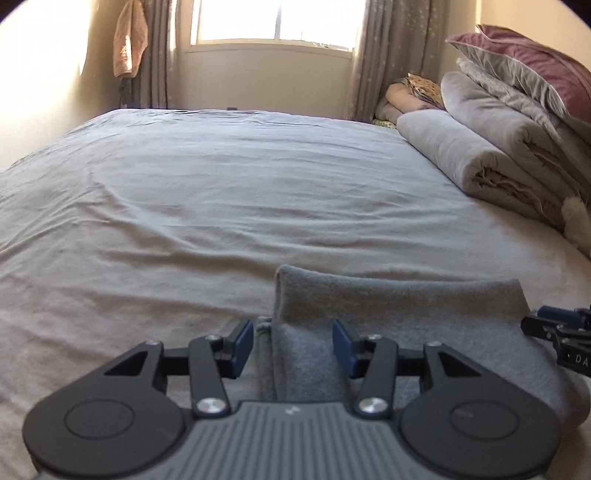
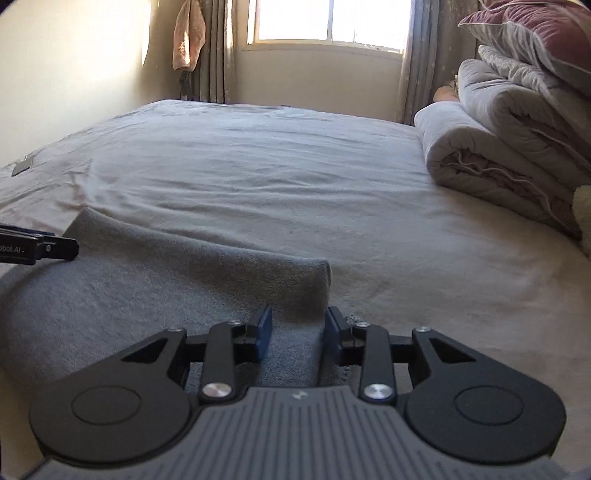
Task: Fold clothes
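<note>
A folded grey fleece garment (image 1: 388, 314) lies on the near part of the bed, and both grippers sit at its near edge. The left gripper (image 1: 293, 345) stands with its blue-padded fingers (image 1: 242, 345) spread apart, straddling the garment's left fold, where a thick rolled edge rises between the pads; the fabric lies between them but neither pad presses it. The right gripper (image 2: 297, 334) is likewise parted, its blue pads (image 2: 264, 330) either side of the garment's right end, where the folded edge forms a rounded corner just ahead of the fingertips. Whether the right-hand pad touches the cloth is hard to tell, as it sits in shadow. In each wrist view the other gripper's black tip shows at the frame's edge, resting over the garment's opposite end.

The garment rests on a pale grey, lightly wrinkled bedsheet (image 1: 221, 192) that covers a wide bed. Along the right side a stack of rolled grey quilts (image 1: 491, 147) is topped by a mauve satin pillow (image 1: 535, 59). Beyond the bed a bright window (image 1: 273, 22) is flanked by grey patterned curtains (image 1: 391, 55), with a pink cloth (image 1: 129, 40) hanging to the left.

Both grippers are held low, nearly level with the bed, pointing toward the window.
</note>
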`<state>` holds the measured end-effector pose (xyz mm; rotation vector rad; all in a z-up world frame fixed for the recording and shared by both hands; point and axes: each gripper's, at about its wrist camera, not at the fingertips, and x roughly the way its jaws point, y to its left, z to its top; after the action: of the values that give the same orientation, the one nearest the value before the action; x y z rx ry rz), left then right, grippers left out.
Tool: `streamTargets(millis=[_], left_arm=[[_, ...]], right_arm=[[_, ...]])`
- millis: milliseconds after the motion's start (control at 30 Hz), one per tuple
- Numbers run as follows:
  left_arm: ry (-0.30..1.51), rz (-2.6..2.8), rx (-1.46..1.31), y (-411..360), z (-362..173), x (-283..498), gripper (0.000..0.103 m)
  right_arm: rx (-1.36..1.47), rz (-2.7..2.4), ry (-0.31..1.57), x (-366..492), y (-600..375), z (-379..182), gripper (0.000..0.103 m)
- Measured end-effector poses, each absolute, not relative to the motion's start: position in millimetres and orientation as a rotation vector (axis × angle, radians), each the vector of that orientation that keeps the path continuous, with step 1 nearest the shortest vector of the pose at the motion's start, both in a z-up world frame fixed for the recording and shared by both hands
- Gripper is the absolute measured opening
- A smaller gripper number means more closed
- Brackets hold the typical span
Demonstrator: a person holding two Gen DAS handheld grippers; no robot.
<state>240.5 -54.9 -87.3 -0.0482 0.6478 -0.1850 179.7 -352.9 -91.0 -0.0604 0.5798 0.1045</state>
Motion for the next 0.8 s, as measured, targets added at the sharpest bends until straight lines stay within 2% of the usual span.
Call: streamTargets(millis=[200, 333, 433, 600, 633, 700, 800], left_arm=[[0.626, -0.245, -0.177, -52.9, -81.8, 177.7, 0.049], [0.62, -0.238, -0.052, -86.9, -104.0, 160.6, 0.049], [0.599, -0.206, -0.026, -84.9, -124.0, 157.8, 0.049], [0.597, -0.205, -0.002, -83.4, -122.6, 155.6, 0.049], [0.604, -0.205, -0.012, -82.1, -120.1, 156.6, 0.049], [0.603, -0.198, -0.041, -77.2, -108.7, 150.7, 0.047], [0.604, -0.177, -0.062, -68.0, -101.7, 144.2, 0.048]], right_arm=[[0.126, 0.211, 0.496, 121.3, -340.4, -76.6, 0.036], [0.015, 0.24, 0.55, 115.5, -297.5, -95.4, 0.036], [-0.056, 0.195, 0.567, 116.7, -284.7, -110.2, 0.034], [-0.059, 0.166, 0.557, 113.4, -289.2, -104.9, 0.034], [-0.066, 0.159, 0.555, 111.7, -289.5, -102.4, 0.035], [-0.079, 0.145, 0.549, 108.5, -290.2, -97.4, 0.042], [-0.042, 0.091, 0.54, 99.9, -306.6, -93.3, 0.045]])
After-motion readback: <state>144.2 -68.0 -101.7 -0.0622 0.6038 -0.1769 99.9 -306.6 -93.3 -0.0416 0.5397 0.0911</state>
